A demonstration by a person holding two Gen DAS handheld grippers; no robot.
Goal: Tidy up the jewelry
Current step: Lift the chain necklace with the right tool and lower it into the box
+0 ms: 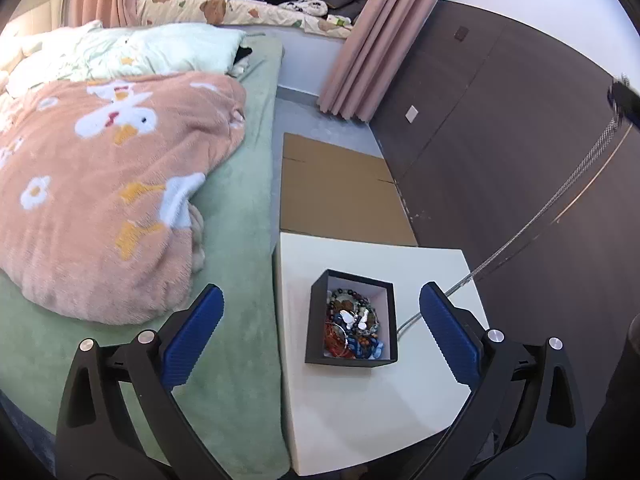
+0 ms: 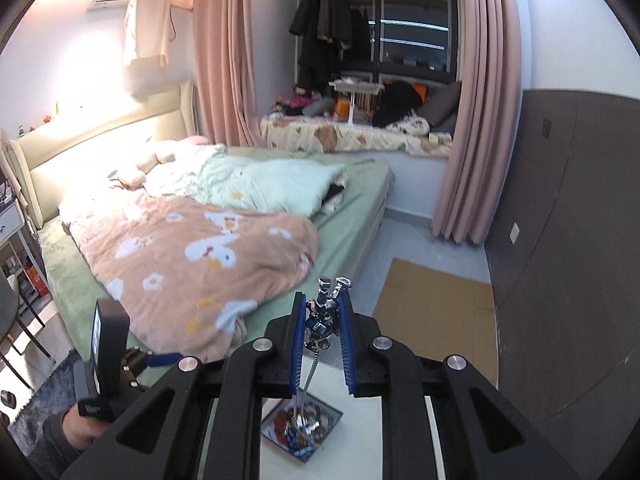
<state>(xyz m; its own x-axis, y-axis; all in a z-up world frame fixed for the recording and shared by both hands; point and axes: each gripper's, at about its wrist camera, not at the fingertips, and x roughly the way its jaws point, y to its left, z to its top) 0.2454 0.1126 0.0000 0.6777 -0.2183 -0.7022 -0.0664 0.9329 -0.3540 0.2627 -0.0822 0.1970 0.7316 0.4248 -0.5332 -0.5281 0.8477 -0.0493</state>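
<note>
My view takes in a bedroom: a bed [image 1: 224,208] with a green sheet and a peach duck-print blanket [image 1: 108,184], pink curtains [image 2: 224,52] framing a window nook, a dark wall panel [image 1: 500,128] and flattened cardboard [image 1: 340,192] on the grey floor. Beside the bed stands a white tabletop [image 1: 360,400] carrying a small black square box [image 1: 316,320], white inside, heaped with mixed beads and bracelets [image 1: 354,328].

A silver chain necklace [image 1: 560,200] runs as one long taut diagonal, from near the box, up and to the right, toward my right tool [image 2: 322,312]. That tool sits narrow, its blue pads clamped on the chain's chunky silver pendant [image 2: 320,320], which pokes upward past the fingertips while the chain hangs down to the box below.

My left tool [image 1: 320,320] stands wide, its pads either side of the box, gripping nothing.
</note>
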